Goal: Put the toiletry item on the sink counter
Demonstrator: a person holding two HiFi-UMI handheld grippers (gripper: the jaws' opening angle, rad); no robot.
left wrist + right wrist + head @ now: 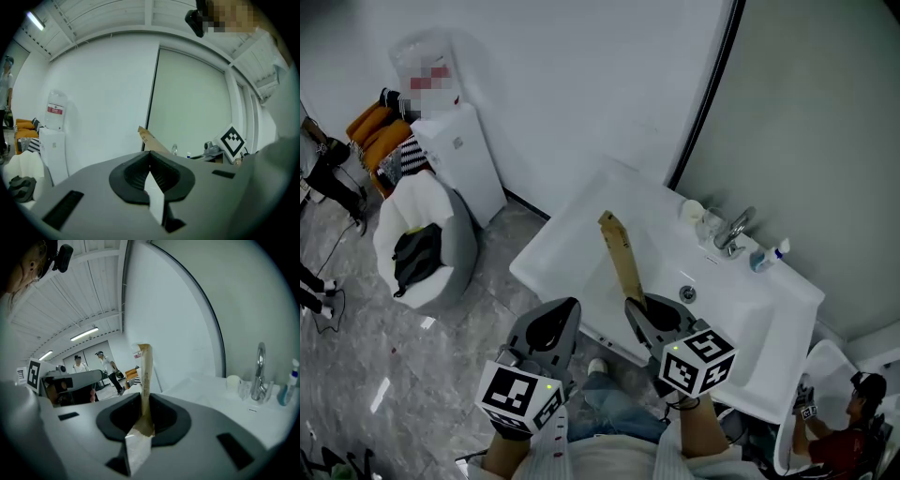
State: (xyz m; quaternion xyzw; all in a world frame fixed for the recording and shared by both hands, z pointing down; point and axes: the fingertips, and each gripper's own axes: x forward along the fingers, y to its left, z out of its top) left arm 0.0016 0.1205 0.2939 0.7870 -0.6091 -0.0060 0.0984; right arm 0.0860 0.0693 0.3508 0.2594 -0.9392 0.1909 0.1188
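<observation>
1. The toiletry item [622, 255], a long, flat tan paper packet, is off the surface. It juts forward from the right tool [639, 307] above the white sink tabletop [567, 246] and has not yet been set down.
2. In the right gripper view the packet [145, 380] stands up from between the jaws. They are closed on its lower end, with a narrow gap filled by the paper. Gripping one end probably leaves the rest free to be laid flat.
3. The right tool [142, 401] points slightly downward toward the sink, which suits a placement on the flat area left of the basin [675, 281].
4. The left tool [570, 305] is just beside the right one, short of the tabletop's near edge. In its own view its jaws [151, 157] are pressed together with nothing between them, so it appears to be only accompanying.
5. At the back of the tabletop stand a faucet [733, 230], a small white cup [692, 211] and a blue bottle [759, 260], well apart from the packet.
6. The open stretch on the left looks like the easiest landing spot.
</observation>
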